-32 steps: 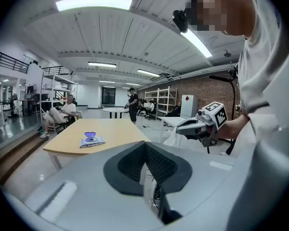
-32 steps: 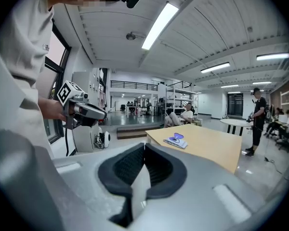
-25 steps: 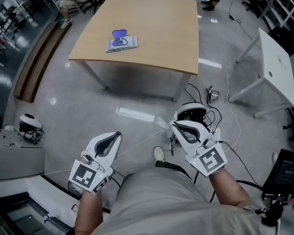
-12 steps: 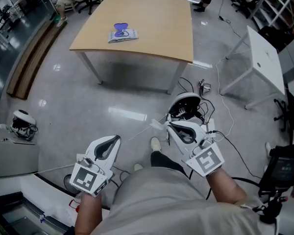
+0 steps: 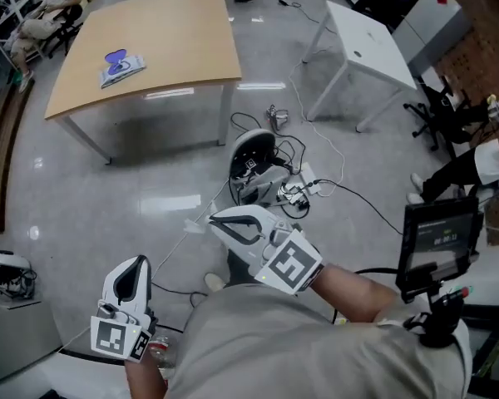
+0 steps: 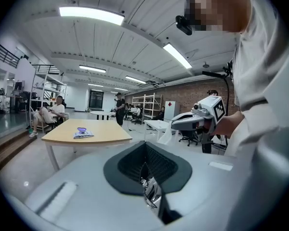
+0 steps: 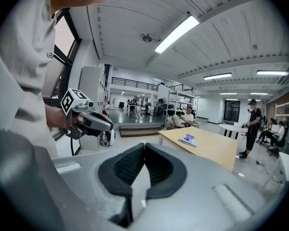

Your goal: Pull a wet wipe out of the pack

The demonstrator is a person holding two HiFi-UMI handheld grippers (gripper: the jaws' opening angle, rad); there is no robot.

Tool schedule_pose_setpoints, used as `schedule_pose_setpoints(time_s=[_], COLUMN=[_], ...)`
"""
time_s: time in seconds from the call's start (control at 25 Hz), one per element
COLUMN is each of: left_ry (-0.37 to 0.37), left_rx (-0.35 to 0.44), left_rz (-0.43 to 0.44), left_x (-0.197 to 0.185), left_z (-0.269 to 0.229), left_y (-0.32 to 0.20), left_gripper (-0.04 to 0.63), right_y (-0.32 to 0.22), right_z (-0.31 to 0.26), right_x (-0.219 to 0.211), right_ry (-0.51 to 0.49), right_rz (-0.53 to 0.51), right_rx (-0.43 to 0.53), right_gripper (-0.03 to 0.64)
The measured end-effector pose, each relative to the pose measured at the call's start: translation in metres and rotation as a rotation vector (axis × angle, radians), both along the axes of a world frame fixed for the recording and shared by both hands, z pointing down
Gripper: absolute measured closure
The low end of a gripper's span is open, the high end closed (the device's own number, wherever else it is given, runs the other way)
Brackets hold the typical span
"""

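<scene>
The wet wipe pack point(image 5: 121, 67), pale with a purple lid, lies on the wooden table point(image 5: 179, 36) far off at the upper left; it also shows as the pack point(image 6: 83, 134) and the pack point(image 7: 188, 139). Both grippers are held over the floor, far from it. My right gripper point(image 5: 212, 217) is shut on a white wet wipe point(image 5: 192, 226), which hangs between its jaws as a white sheet point(image 7: 139, 184). My left gripper point(image 5: 137, 262) is lower left, jaws closed together point(image 6: 145, 143); I make out nothing held in it.
A white table point(image 5: 374, 44) stands at the upper right. Cables and a headset point(image 5: 262, 160) lie on the floor ahead. A monitor on a stand point(image 5: 437, 239) is at the right. People sit by the far left point(image 5: 46, 7).
The view has swung right, so the wooden table and pack now sit farther up and left. My right gripper, still holding the wipe, has shifted toward the centre; the left gripper has dropped lower.
</scene>
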State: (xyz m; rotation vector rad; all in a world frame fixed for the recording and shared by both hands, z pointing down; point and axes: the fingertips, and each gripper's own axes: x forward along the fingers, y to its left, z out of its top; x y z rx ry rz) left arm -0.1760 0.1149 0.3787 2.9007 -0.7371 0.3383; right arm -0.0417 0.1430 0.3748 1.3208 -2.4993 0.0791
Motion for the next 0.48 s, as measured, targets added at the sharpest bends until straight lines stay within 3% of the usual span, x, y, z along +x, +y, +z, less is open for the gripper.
schedule_pose_setpoints(time_s=[0.48], left_ry=[-0.001], left_rx=[-0.033], left_rz=[0.015], left_x=[0.013], left_z=[0.014], left_y=[-0.006], left_gripper=[0.589], right_y=[-0.001], right_z=[0.007], right_x=[0.006], right_ry=[-0.004], right_rz=[-0.002], right_rx=[0.001], right_gripper=[0.614])
